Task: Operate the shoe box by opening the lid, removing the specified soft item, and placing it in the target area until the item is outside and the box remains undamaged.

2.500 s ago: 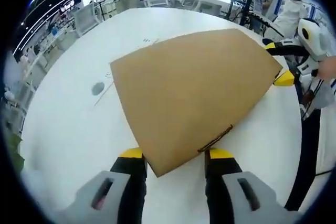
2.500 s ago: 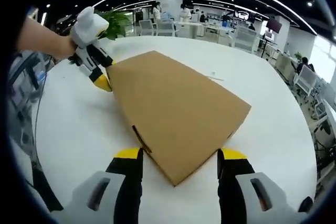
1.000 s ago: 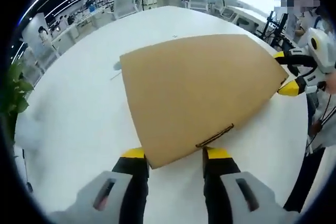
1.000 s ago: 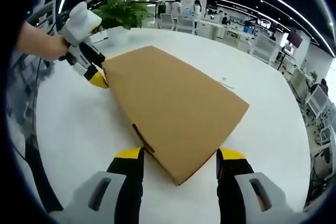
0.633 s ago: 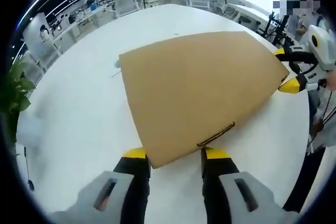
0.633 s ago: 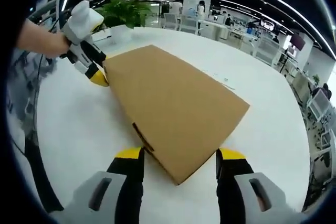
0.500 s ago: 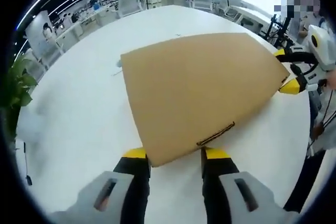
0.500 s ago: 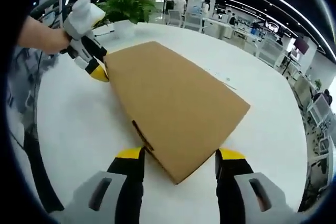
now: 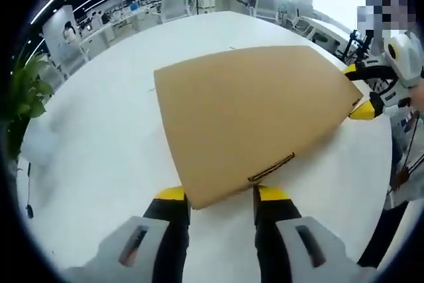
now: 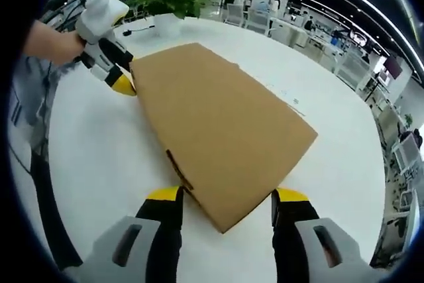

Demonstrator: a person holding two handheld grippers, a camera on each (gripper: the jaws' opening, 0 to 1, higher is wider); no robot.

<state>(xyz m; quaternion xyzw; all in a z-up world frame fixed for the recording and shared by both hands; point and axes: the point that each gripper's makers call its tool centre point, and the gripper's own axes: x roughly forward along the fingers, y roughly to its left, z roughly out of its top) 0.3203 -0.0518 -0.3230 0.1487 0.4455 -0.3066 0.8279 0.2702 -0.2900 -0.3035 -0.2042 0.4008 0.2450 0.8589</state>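
— How are your jaws set?

— My left gripper (image 9: 215,198) has its jaws spread, one yellow tip on each side of the near corner of the shoe box (image 9: 248,114); whether they touch the cardboard I cannot tell. My right gripper (image 10: 227,201) is spread the same way around the opposite corner.

— Where is the box?

— Flat on the white tabletop (image 9: 99,144), lid closed.

— What does one view give that the other lacks?

— The left gripper view catches the right gripper (image 9: 363,91) from the side, its yellow tips bracketing the far corner. The right gripper view shows the left gripper (image 10: 119,74) at its corner with my hand (image 10: 50,43) behind it, plus a potted plant (image 10: 169,1) beyond the box.
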